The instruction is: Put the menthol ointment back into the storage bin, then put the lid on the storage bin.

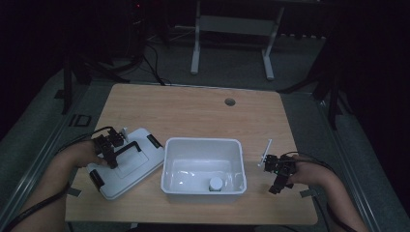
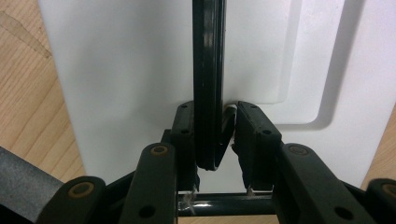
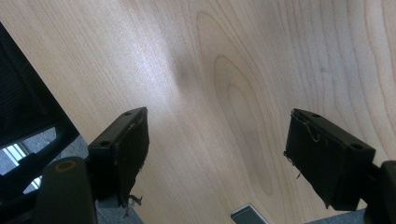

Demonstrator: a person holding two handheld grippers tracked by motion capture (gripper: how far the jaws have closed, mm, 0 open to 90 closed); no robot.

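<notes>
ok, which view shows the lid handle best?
Left gripper view: the black handle runs up the middle, the left claw closing around it on the white lid. The high view shows it small and dim; the right gripper view looks at bare table.

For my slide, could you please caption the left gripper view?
Left gripper closing its jaws on the black handle of the white lid lying on the wooden table.

Smooth white plastic lid [image 1: 126, 166] with a glossy black plastic handle [image 2: 208, 84], glossy white bin [image 1: 203, 145], matt wood-grain table [image 1: 193, 111]
</notes>
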